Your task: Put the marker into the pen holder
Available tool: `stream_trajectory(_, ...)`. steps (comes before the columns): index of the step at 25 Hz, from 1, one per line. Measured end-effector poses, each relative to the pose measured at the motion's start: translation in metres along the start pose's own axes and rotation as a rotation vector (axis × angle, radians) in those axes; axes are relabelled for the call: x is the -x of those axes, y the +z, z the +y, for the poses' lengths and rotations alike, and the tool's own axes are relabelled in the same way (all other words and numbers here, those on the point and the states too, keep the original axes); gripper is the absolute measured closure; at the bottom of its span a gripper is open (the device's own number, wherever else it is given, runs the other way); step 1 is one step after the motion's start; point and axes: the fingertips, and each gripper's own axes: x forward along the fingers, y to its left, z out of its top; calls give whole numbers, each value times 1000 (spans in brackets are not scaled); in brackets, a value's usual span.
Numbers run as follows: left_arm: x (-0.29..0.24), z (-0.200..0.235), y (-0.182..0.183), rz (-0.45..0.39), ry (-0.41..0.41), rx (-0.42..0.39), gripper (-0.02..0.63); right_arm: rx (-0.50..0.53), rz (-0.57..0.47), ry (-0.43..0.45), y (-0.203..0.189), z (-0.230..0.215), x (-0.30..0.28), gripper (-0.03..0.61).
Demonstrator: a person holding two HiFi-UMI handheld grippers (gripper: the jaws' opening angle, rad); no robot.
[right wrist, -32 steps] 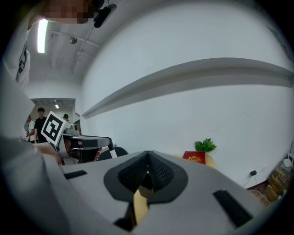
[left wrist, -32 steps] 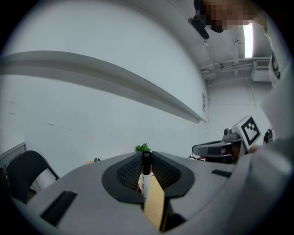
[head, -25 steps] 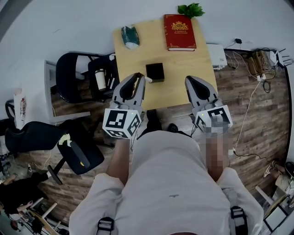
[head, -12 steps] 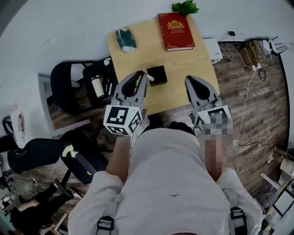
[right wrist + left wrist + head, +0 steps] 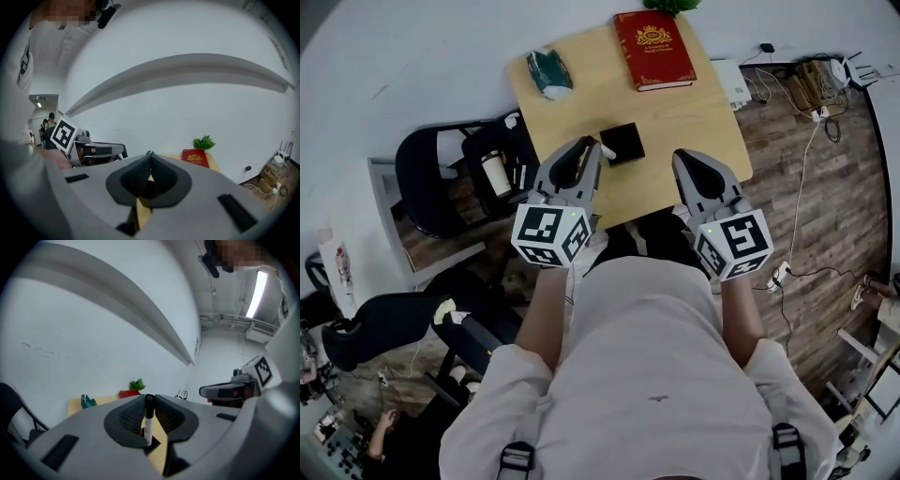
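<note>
In the head view a black square pen holder (image 5: 622,143) stands near the middle of the wooden table (image 5: 694,122). My left gripper (image 5: 587,150) is shut on a marker (image 5: 607,150), whose white end pokes out beside the holder's left edge. In the left gripper view the marker (image 5: 148,423), white with a black cap, stands upright between the pads, and the holder (image 5: 153,444) shows dark below it. My right gripper (image 5: 686,161) hovers over the table's near edge, right of the holder. Its jaws meet with nothing between them in the right gripper view, at the right gripper (image 5: 150,154).
A red book (image 5: 653,37) lies at the table's far side, beside a green plant (image 5: 668,5); a green packet (image 5: 548,73) sits at the far left corner. Black chairs (image 5: 441,173) and a cup (image 5: 495,174) stand left of the table. A white box (image 5: 736,84) and cables (image 5: 811,89) are at the right.
The person has stepped closer to the table. The left gripper with the marker now sits nearer the pen holder. Both grippers stay shut.
</note>
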Motion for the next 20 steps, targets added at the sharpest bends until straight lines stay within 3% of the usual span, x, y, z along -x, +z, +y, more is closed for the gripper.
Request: stream_trajectory(20, -54, 12, -48, 117, 3, 31, 551, -38, 66, 20, -26, -24, -15, 580)
